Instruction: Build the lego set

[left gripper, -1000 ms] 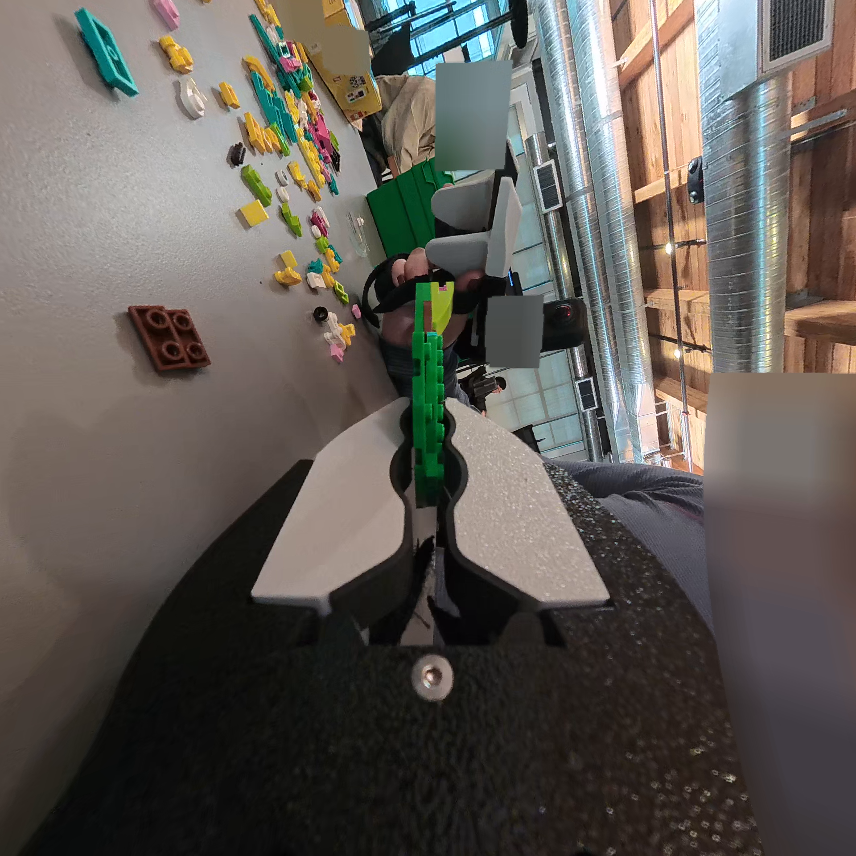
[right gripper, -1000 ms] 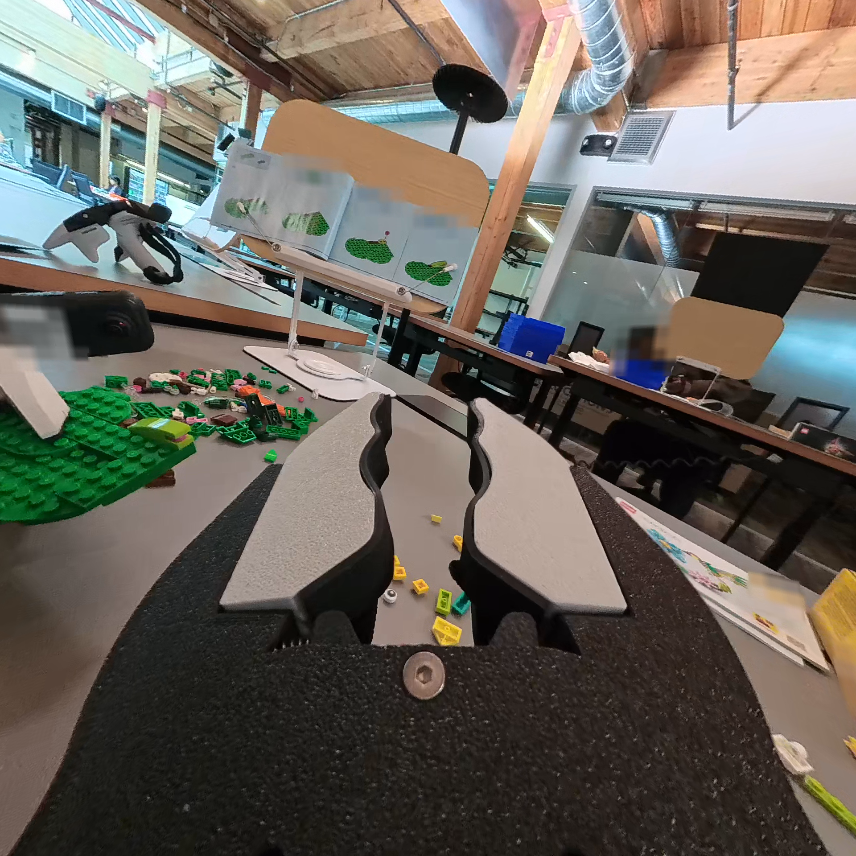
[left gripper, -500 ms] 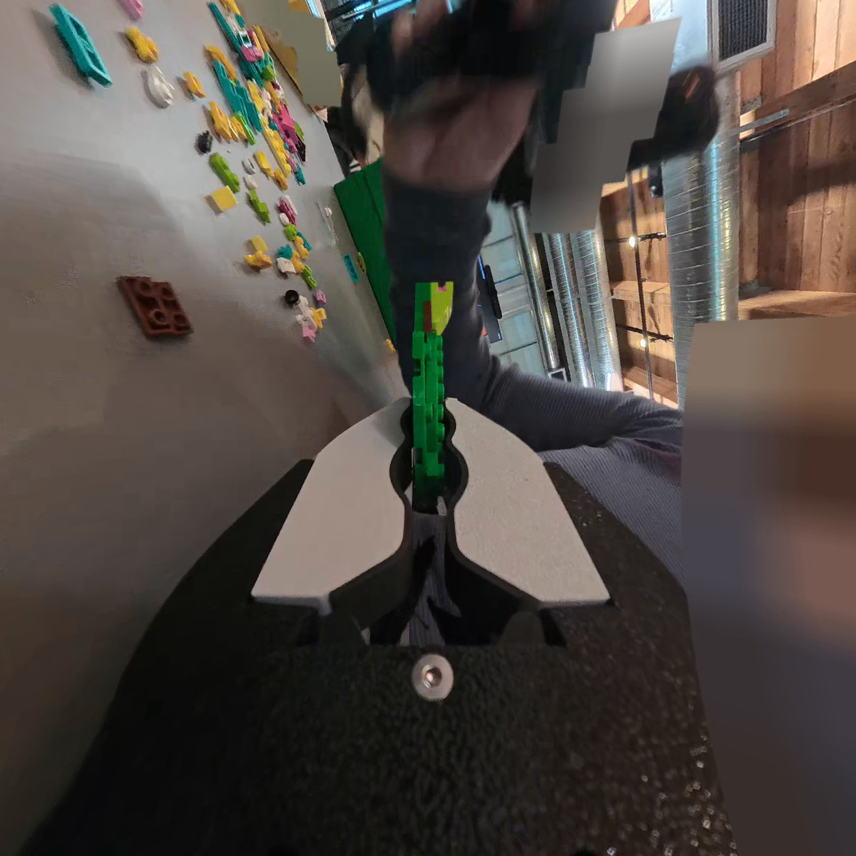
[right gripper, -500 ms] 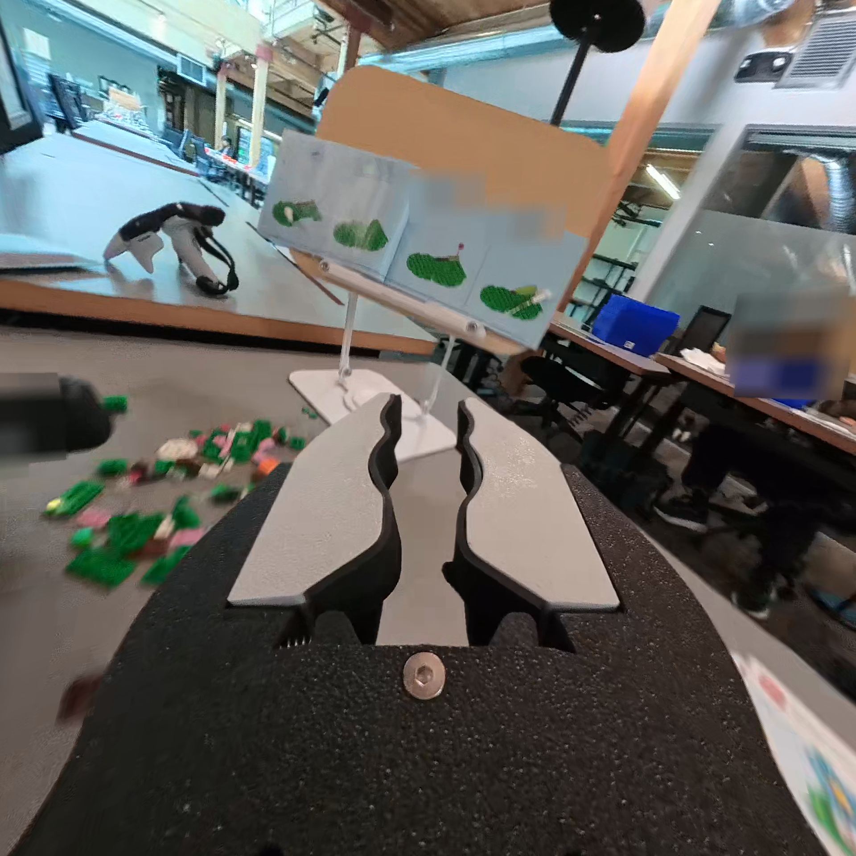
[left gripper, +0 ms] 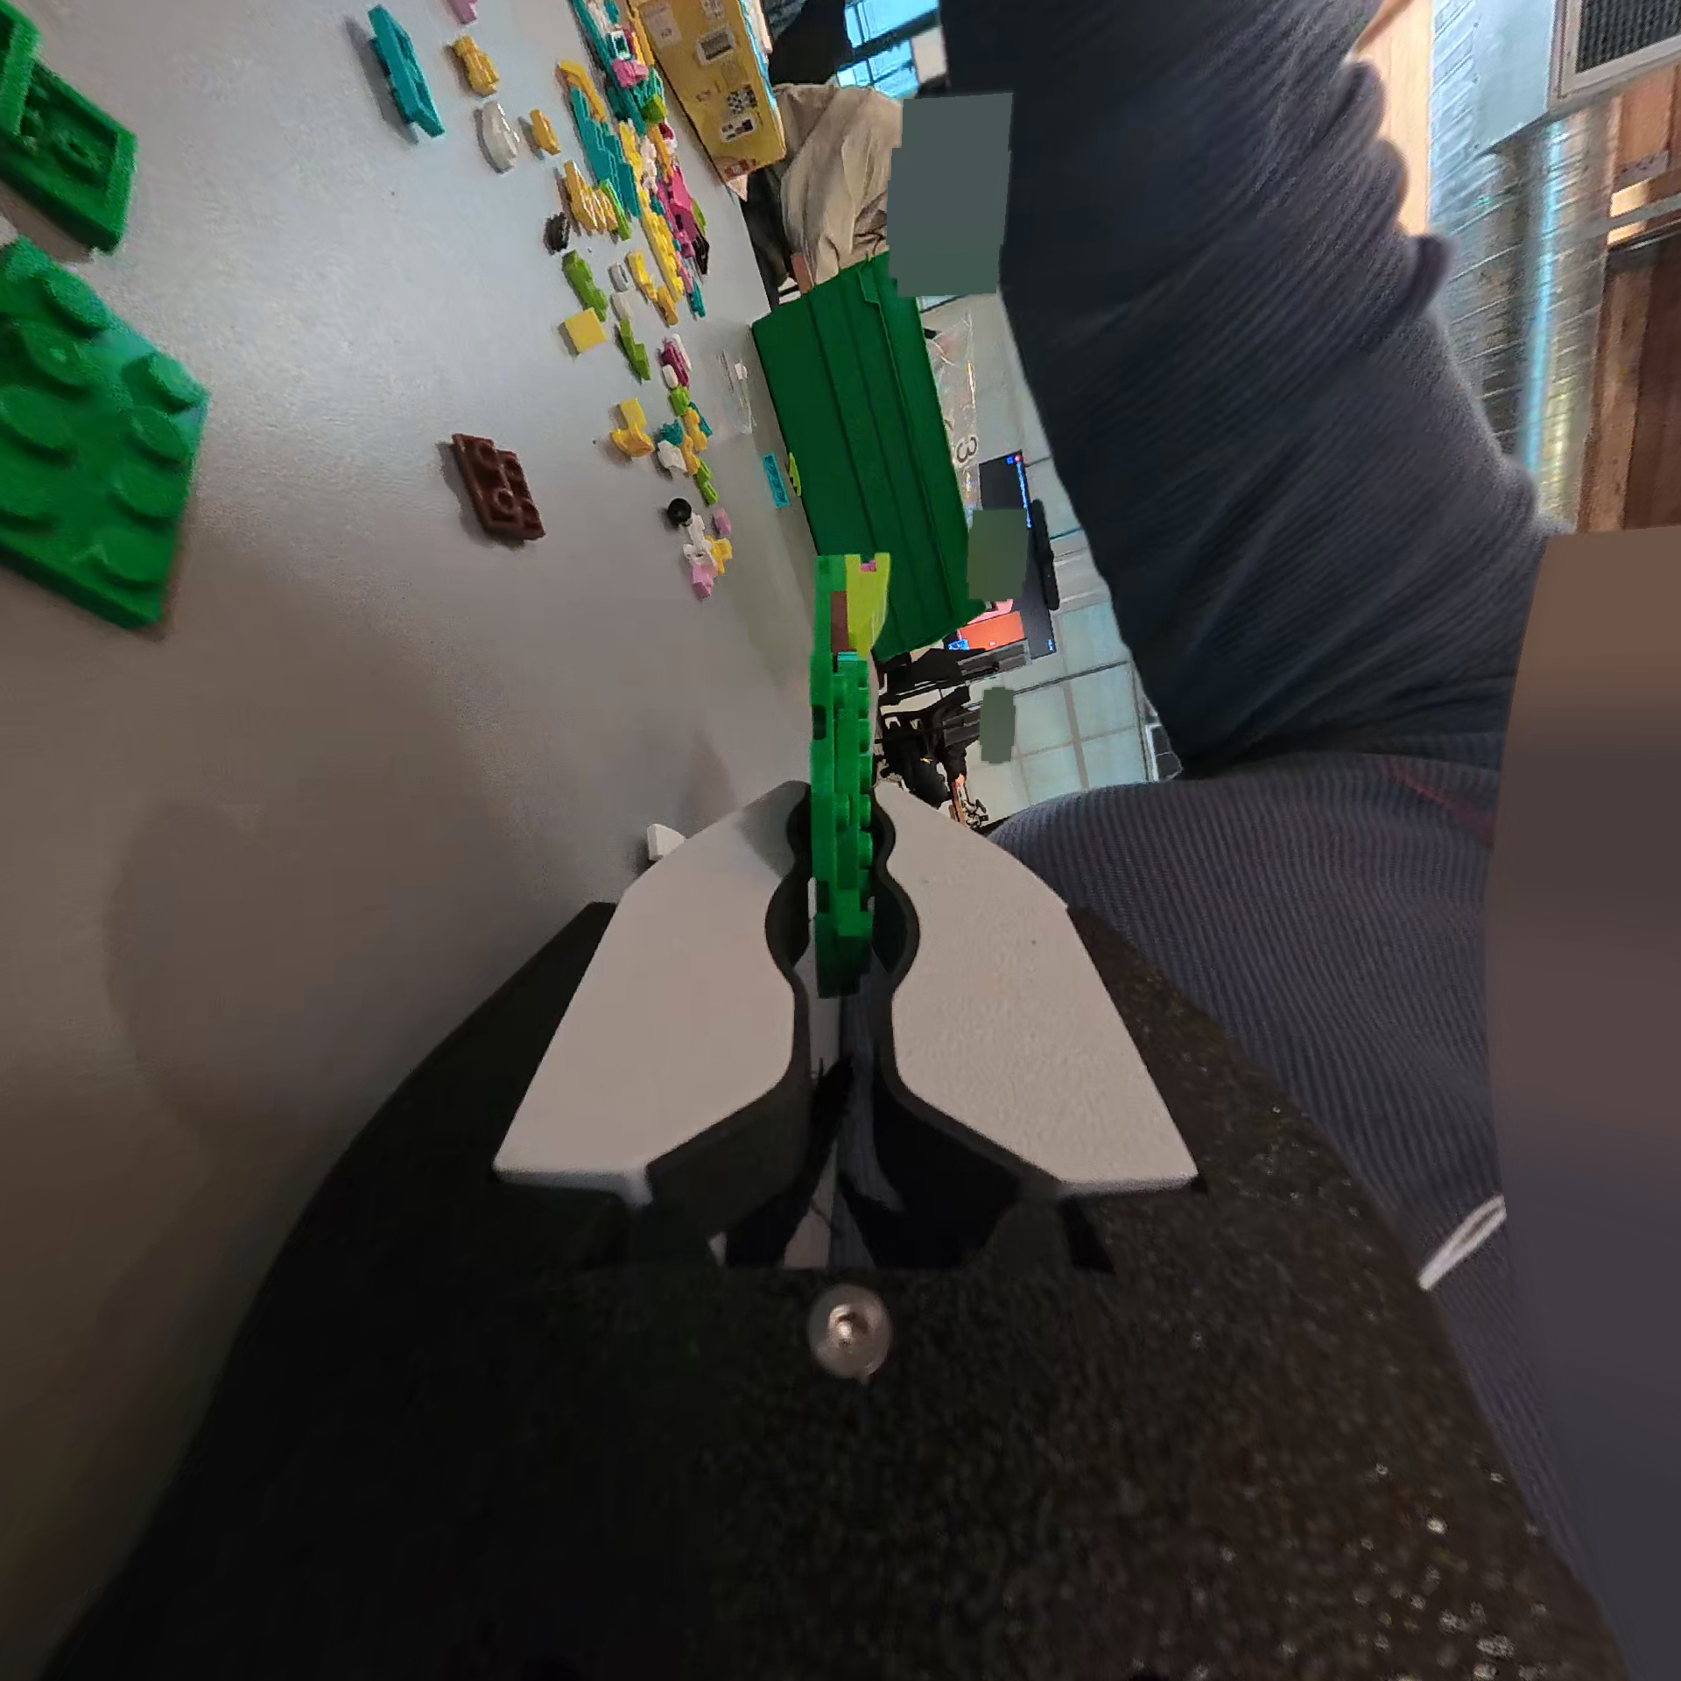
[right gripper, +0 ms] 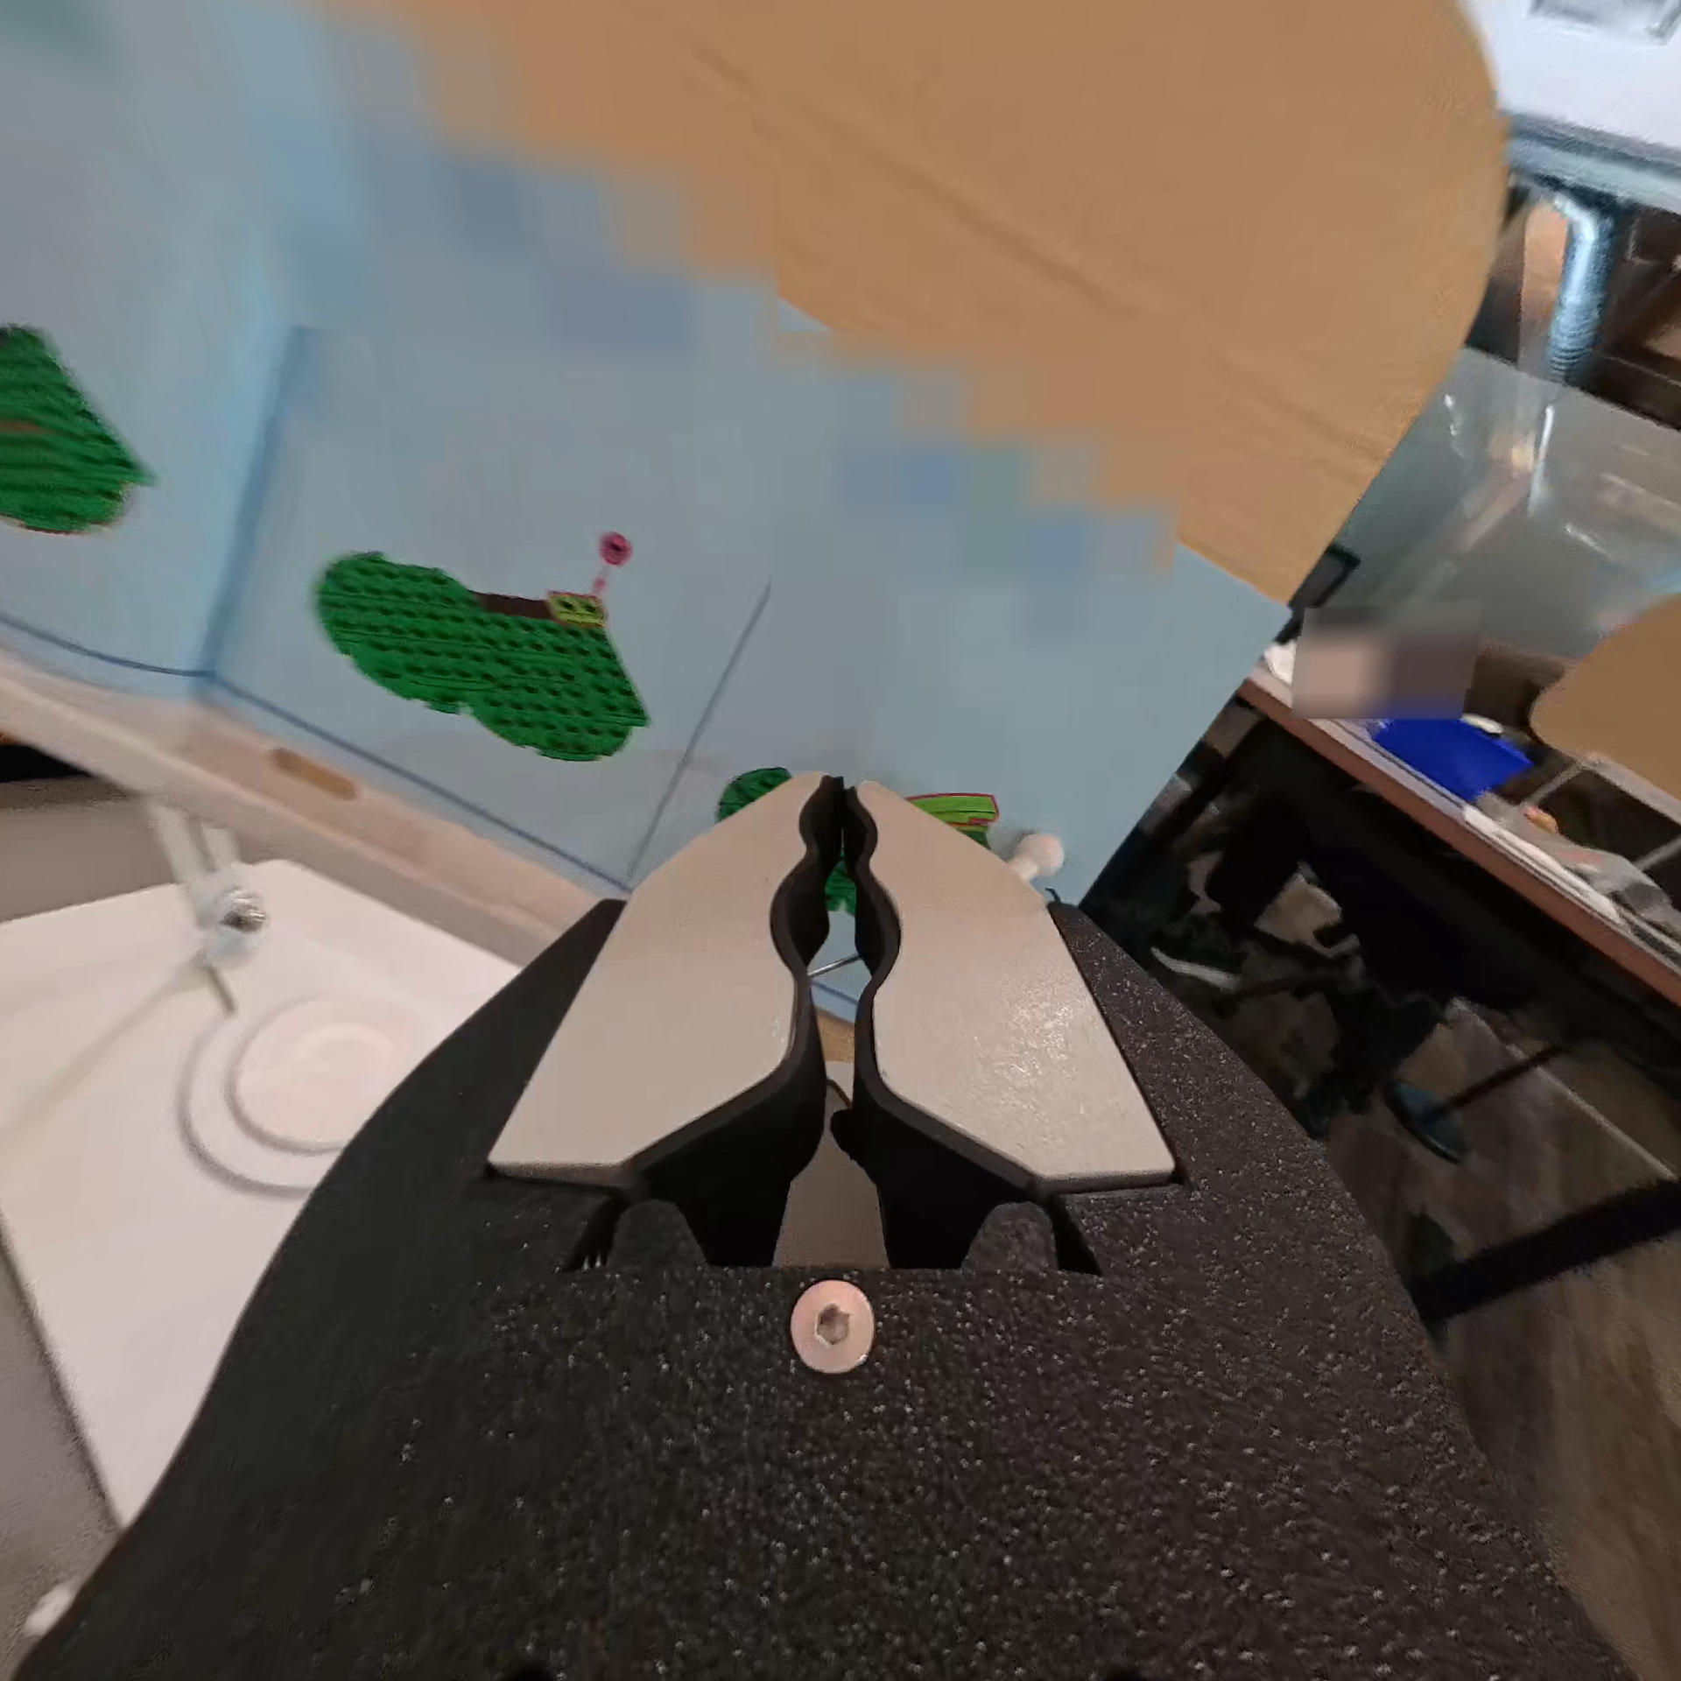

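So the left gripper (left gripper: 841,873) has its two grey fingers clamped on the flat green lego plate assembly (left gripper: 841,800), holding it edge-on so the plate stands upright out of the jaws, well above the grey tabletop (left gripper: 318,728). My guess is it's parked in the air like that to keep the build safe and out of the way while the other hand goes to check the next step. The right gripper (right gripper: 841,805) is right up at the light blue instruction booklet (right gripper: 509,473) propped on its white stand (right gripper: 118,1019), with its jaws together, the tips just about touching at the bottom edge of the page. It might be pinching the page corner to flip it, but I honestly can't tell if any paper is actually between the tips. The build itself looks like thin stacked green plates with studs showing along the edge, and at the far tip there's a lime-yellow piece with a bit of brown and pink beside it, which seems to match the printed green shape in the booklet. In the left wrist view the dark blue ribbed sleeve (left gripper: 1273,409) of the person's arm crosses overhead. Still on the table: a small brown studded plate (left gripper: 498,487), a scatter of yellow, teal and pink loose bricks (left gripper: 637,209), and some big green plates (left gripper: 73,437) off at the left edge, so I'd say plenty of the set is left to go.
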`<state>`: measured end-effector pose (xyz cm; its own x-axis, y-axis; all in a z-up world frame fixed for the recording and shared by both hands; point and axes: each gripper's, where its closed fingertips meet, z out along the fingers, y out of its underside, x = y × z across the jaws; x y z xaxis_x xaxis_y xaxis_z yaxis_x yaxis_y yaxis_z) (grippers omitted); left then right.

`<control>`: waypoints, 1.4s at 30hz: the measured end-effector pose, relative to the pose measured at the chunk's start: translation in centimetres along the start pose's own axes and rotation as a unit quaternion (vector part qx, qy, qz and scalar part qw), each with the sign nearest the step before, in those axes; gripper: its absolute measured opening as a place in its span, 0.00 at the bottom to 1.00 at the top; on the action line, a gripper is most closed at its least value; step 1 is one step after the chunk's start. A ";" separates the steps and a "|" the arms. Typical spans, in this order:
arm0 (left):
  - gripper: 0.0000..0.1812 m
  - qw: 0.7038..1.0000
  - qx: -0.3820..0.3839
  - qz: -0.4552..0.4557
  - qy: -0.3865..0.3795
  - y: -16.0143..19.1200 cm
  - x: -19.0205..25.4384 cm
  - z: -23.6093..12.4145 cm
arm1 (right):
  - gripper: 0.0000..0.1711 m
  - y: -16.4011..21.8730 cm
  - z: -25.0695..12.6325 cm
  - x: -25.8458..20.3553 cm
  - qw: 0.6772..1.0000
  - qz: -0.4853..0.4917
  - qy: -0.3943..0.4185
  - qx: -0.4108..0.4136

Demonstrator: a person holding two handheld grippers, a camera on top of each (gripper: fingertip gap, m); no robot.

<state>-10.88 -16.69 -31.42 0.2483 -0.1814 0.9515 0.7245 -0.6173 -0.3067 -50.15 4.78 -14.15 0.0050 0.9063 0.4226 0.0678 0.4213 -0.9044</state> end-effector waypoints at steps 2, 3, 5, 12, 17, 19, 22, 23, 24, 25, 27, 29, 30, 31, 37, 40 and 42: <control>0.05 1.000 -0.002 -0.002 0.001 0.0 0.0 0.0 | 0.00 1.2 1.3 0.9 0.999 0.002 0.017 -0.045; 0.05 1.000 -0.001 0.000 0.000 0.0 0.0 0.0 | 0.00 1.8 1.4 1.5 0.997 0.017 0.029 -0.064; 0.05 1.000 -0.003 0.001 -0.002 0.1 -0.1 0.0 | 0.00 3.1 1.1 1.9 0.992 0.056 0.039 -0.104; 0.05 1.000 -0.002 0.002 0.002 0.1 0.0 0.0 | 0.00 6.8 -0.7 0.9 0.980 0.101 0.020 -0.173; 0.04 1.000 0.001 0.001 0.004 0.0 0.1 0.0 | 0.00 -3.3 -2.6 -6.7 0.966 0.180 -0.169 0.074; 0.05 1.000 0.002 0.002 0.006 0.0 0.1 -0.1 | 0.13 -7.6 -3.3 -12.7 0.954 0.090 -0.252 0.136; 0.05 1.000 0.002 0.006 0.000 0.0 0.0 0.0 | 0.22 -8.9 -1.7 -20.1 0.950 -0.067 -0.287 0.099; 0.05 1.000 0.000 0.008 -0.004 0.1 0.0 0.0 | 0.23 -9.0 -0.9 -21.7 0.949 -0.105 -0.284 0.093; 0.05 1.000 -0.001 0.009 -0.007 0.1 -0.1 0.0 | 0.22 -9.1 -0.3 -23.0 0.946 -0.131 -0.283 0.089; 0.05 1.000 -0.002 0.011 -0.010 0.1 -0.1 0.1 | 0.22 -8.8 0.4 -24.1 0.944 -0.150 -0.283 0.078; 0.05 1.000 -0.001 0.015 -0.016 0.2 -0.2 0.1 | 0.20 -7.1 1.5 -26.0 0.937 -0.188 -0.294 0.020; 0.05 1.000 0.000 0.017 -0.017 0.3 -0.2 0.1 | 0.14 -5.1 1.5 -27.8 0.917 -0.220 -0.332 -0.025; 0.05 1.000 0.000 0.017 -0.017 0.3 -0.2 0.1 | 0.14 -4.4 1.5 -28.3 0.911 -0.234 -0.337 -0.032; 0.05 1.000 0.001 0.016 -0.016 0.4 -0.1 0.0 | 0.14 -4.1 1.3 -28.5 0.909 -0.245 -0.335 -0.028; 0.05 1.000 0.016 0.013 -0.012 0.2 0.0 -0.2 | 0.16 -6.1 -1.9 -22.8 0.961 -0.136 -0.218 0.104; 0.05 1.000 0.022 0.011 -0.014 0.2 -0.1 -0.4 | 0.15 -4.8 -4.1 -15.6 0.982 -0.063 -0.098 0.148; 0.05 1.000 0.021 0.008 -0.017 0.3 -0.1 -0.3 | 0.15 -2.7 -5.2 -10.7 0.989 -0.003 -0.037 0.141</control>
<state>-10.92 -17.10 -31.63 0.2809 -0.1648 0.9455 0.7459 -0.5824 -0.3231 -45.21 -6.22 -15.90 -0.0681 0.8997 0.4311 -0.2138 0.4089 -0.8872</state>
